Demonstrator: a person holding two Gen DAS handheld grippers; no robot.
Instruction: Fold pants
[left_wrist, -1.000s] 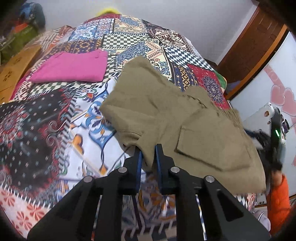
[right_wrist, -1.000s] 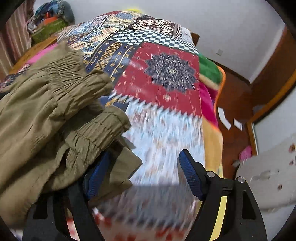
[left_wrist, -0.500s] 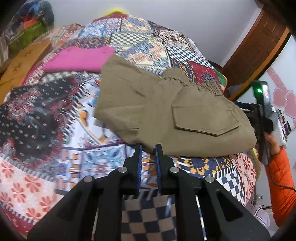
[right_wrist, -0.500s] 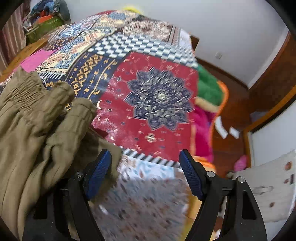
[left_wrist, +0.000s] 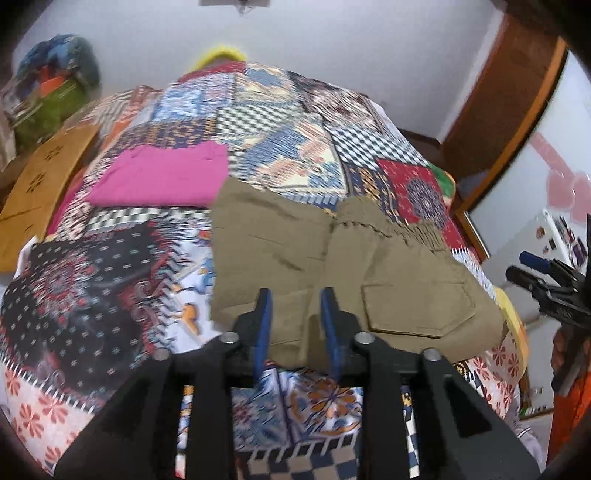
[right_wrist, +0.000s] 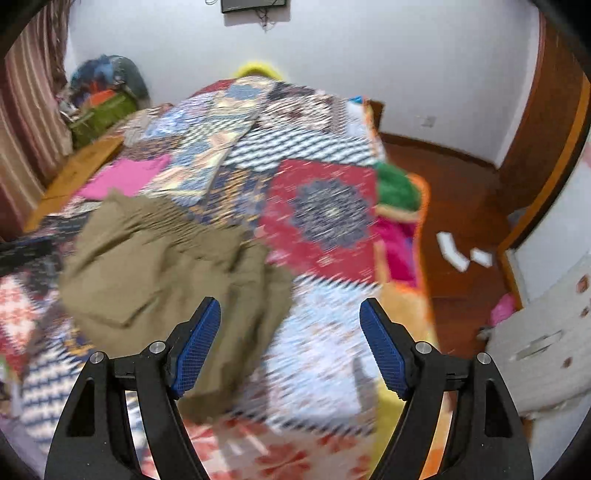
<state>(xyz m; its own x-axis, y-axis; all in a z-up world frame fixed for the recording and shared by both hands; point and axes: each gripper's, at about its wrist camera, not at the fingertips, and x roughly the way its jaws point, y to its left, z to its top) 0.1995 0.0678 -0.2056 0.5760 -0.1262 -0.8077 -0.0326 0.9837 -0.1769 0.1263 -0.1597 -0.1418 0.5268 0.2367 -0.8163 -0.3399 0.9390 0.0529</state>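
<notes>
— Where do the pants (left_wrist: 332, 266) lie?
— Folded near the bed's (left_wrist: 110, 266) front edge; left gripper (left_wrist: 295, 325) has just been opening, jaws apart, empty. Right gripper (right_wrist: 290, 347) gapes, empty.
— Next?
— Probably one more fold, or done.

A bed (right_wrist: 325, 229) draped in a bright patchwork quilt (left_wrist: 280, 122) fills a white-walled room (right_wrist: 332, 48). Reddish wooden floorboards (right_wrist: 454, 192) run along its far side toward a brown wooden door (left_wrist: 506, 96). Striped curtains (right_wrist: 22, 110) hang at one edge, beside a light wooden board (left_wrist: 40, 184) and a heap of bags (right_wrist: 103, 96). The right wrist view is blurred.
</notes>
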